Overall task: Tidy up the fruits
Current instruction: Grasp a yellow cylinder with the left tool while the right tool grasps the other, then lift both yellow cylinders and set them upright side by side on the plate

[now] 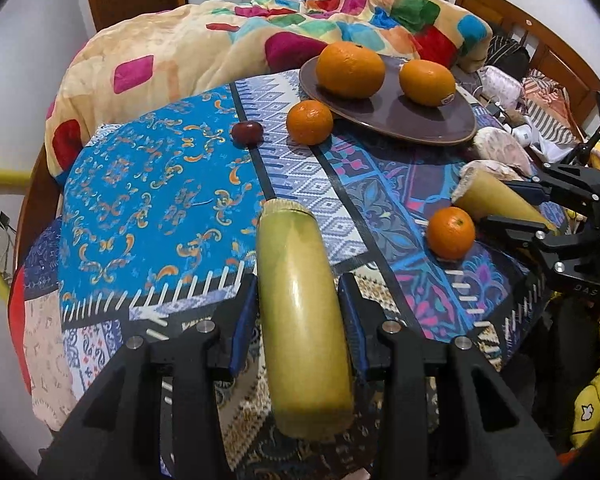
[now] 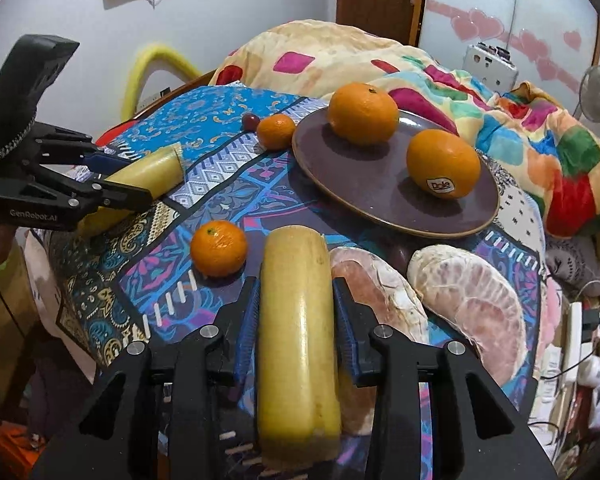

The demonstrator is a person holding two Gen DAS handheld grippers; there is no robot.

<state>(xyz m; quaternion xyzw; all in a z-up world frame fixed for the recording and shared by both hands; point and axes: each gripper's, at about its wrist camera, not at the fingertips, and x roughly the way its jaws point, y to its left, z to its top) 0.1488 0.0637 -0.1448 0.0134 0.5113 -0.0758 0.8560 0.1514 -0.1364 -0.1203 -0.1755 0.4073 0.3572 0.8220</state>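
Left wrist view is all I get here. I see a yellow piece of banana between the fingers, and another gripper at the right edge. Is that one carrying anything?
Observer: Yes. In its own camera the right gripper is shut on a second banana piece, much like the left gripper on its banana piece.
Operator: There are pale lumps near that gripper. What are they?
Observer: Two peeled pomelo segments, pinkish inside, lying on the cloth below the plate.
Operator: Does the orange on the plate have a label?
Observer: The sticker on the nearer orange reads Dole.
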